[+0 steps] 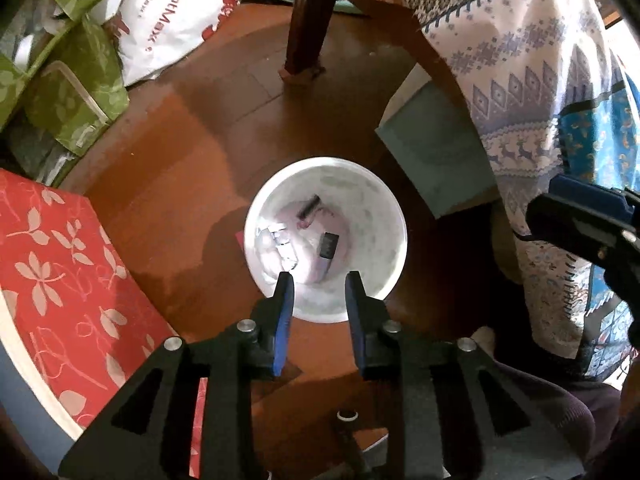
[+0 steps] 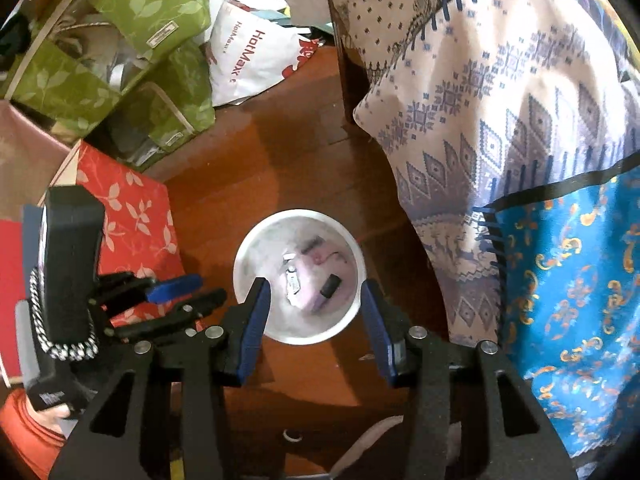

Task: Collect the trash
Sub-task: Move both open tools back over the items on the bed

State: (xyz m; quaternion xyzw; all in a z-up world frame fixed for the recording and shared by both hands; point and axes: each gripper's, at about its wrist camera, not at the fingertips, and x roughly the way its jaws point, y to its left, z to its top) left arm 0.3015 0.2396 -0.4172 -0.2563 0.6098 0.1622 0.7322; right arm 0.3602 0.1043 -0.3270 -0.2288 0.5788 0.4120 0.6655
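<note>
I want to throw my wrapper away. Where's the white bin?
The white bin stands on the brown floor, below both grippers, between the red leafy box and the patterned cloth.

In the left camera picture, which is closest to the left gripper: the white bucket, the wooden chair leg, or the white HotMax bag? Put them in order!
From the left hand-held gripper:
1. Round white plastic bucket, right under its tips.
2. Dark wooden chair leg, beyond the bucket.
3. White HotMax plastic bag, far upper left.

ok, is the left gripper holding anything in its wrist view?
No: the left gripper is open with nothing between its fingers, hanging over the white bin that already holds scraps.
</note>
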